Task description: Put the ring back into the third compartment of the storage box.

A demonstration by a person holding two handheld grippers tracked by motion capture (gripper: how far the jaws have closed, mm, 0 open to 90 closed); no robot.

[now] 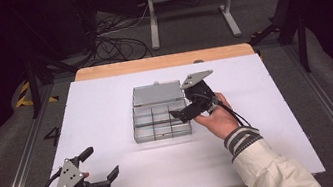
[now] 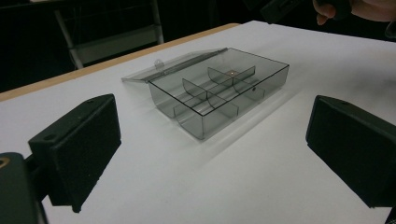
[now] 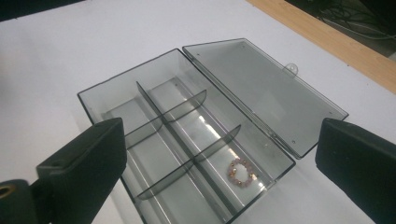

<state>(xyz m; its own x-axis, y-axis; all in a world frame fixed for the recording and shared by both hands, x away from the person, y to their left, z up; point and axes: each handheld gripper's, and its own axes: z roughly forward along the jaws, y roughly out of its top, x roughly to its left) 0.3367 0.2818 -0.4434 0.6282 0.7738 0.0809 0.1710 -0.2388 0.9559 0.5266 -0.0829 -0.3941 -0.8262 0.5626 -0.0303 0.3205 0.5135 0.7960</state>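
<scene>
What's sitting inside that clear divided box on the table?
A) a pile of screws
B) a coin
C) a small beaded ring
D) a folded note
C: the right gripper view shows a small pinkish beaded ring lying in one compartment of the open clear box, in the row next to the hinged lid.

High view: overhead, facing forward. Gripper views: low, close; all share the clear smoky-grey plastic compartment box (image 1: 160,118) (image 2: 219,95) (image 3: 196,135).

A dark number "4" (image 1: 53,136) is marked on the floor left of the table (image 1: 105,103).
</scene>
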